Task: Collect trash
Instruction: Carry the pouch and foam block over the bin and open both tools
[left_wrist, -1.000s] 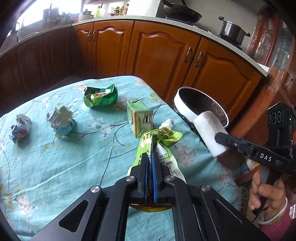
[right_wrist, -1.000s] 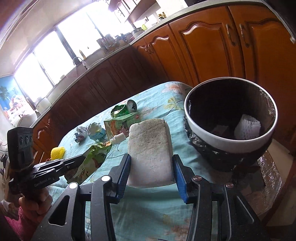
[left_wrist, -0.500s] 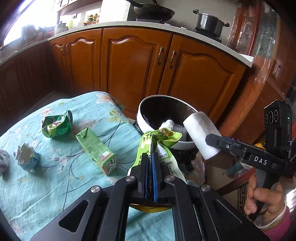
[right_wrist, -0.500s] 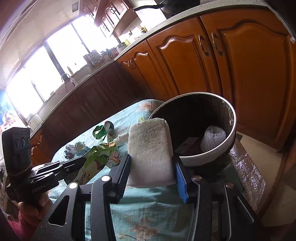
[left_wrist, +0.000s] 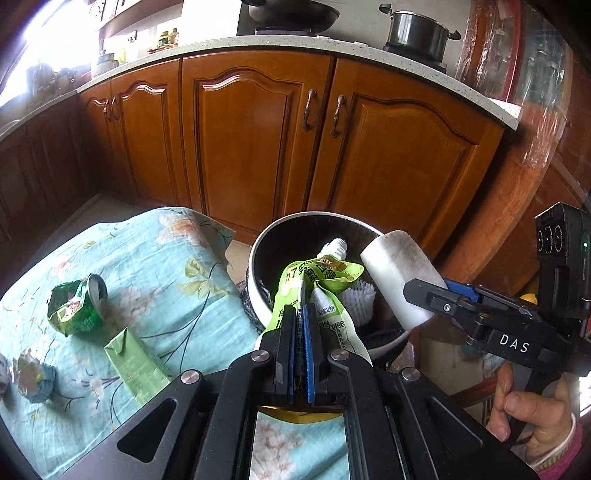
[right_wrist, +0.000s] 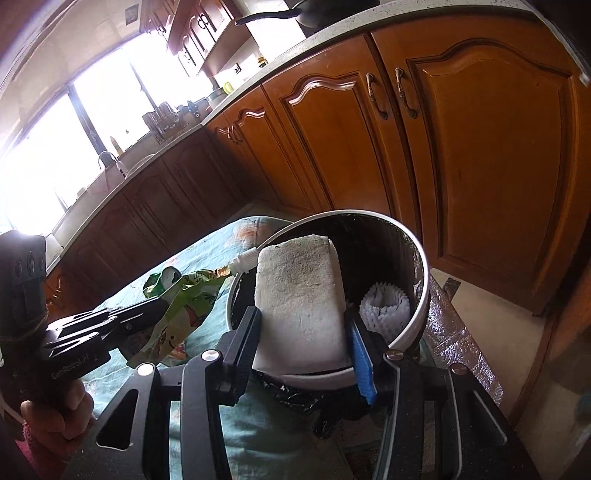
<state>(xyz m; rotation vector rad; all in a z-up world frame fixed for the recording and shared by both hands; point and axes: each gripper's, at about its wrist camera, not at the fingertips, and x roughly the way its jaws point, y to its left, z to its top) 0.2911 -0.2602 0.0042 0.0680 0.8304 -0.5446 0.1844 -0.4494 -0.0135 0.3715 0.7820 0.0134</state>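
- Left gripper (left_wrist: 300, 325): fingers pressed nearly together, clamped on a green spouted pouch (left_wrist: 314, 291). The pouch stands up from the pads, its white screw cap (left_wrist: 334, 248) uppermost, and hangs over the near rim of the trash bin (left_wrist: 258, 251). In the right wrist view the same gripper (right_wrist: 155, 306) enters from the left with the pouch (right_wrist: 184, 306) drooping below it.
- Right gripper (right_wrist: 303, 328): jaws spread wide and closed against both sides of a white foam block (right_wrist: 301, 295), speckled grey on its upper face. The block's far end reaches over the bin's opening. In the left wrist view the gripper (left_wrist: 436, 295) holds the block (left_wrist: 399, 277) tilted at the bin's right rim.
- Trash bin (right_wrist: 421, 295): round, white rim, dark interior lined with a black bag. It stands just beside the table's corner, in front of the wooden cabinets (left_wrist: 258, 140).
- White foam fruit net (right_wrist: 386, 304): lies inside the bin, against its right wall; in the left wrist view (left_wrist: 356, 301) it shows between pouch and block.
- Table (left_wrist: 177, 266): covered with a turquoise floral cloth.
- Crushed green can (left_wrist: 75, 306): lies on the cloth, its silver end facing up and right.
- Green carton (left_wrist: 135, 360): lies on its side, near the can, partly behind the left gripper's body.
- Crumpled wrapper (left_wrist: 33, 378): pale blue and white, near the table's left edge.
- Worktop (left_wrist: 369, 44): carries a wok (left_wrist: 293, 14) and a lidded steel pot (left_wrist: 419, 31).
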